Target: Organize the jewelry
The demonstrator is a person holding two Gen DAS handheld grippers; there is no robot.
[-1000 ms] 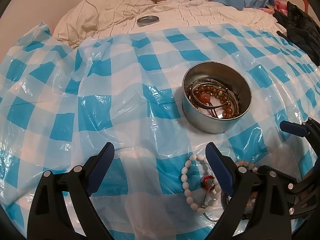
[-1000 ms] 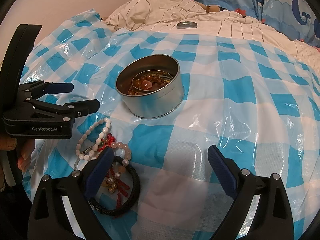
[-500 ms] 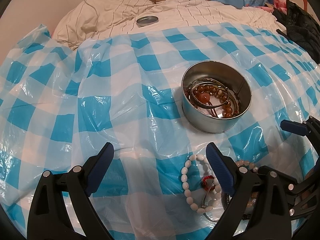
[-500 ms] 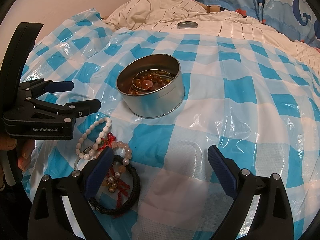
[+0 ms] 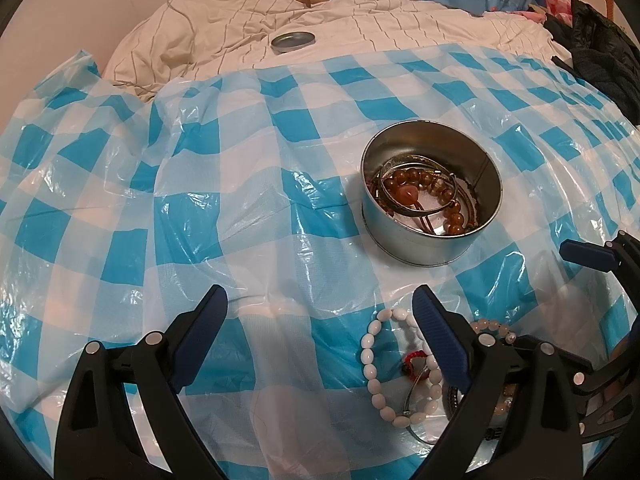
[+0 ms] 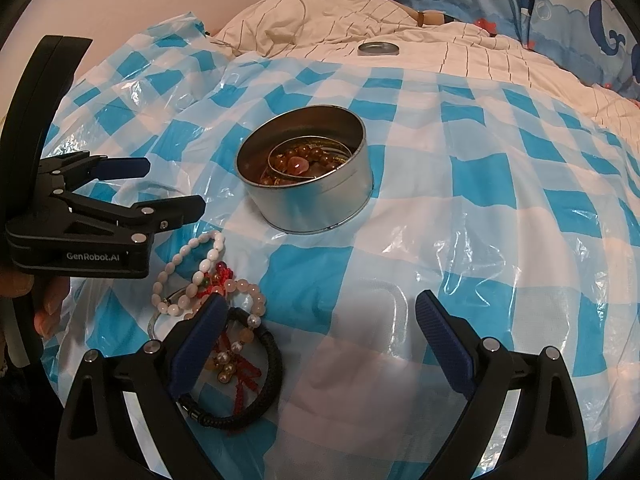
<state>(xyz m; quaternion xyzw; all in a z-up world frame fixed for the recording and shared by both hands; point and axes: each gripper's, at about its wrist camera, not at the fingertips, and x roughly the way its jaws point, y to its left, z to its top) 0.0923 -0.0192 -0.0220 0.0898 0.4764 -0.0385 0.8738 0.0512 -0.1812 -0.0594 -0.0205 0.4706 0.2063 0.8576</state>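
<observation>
Both grippers, left gripper [image 5: 320, 332] and right gripper [image 6: 318, 338], gape wide (holding nothing).

Lighting: warm, moderately dim indoor light. We note white glare patches on the checked plastic sheet [image 5: 248, 184] and a soft shadow near the right gripper [image 6: 320, 340]. Sharpness: centre crisp. Distortion: strong fisheye bending at the edges, with black vignette corners in both views.
</observation>
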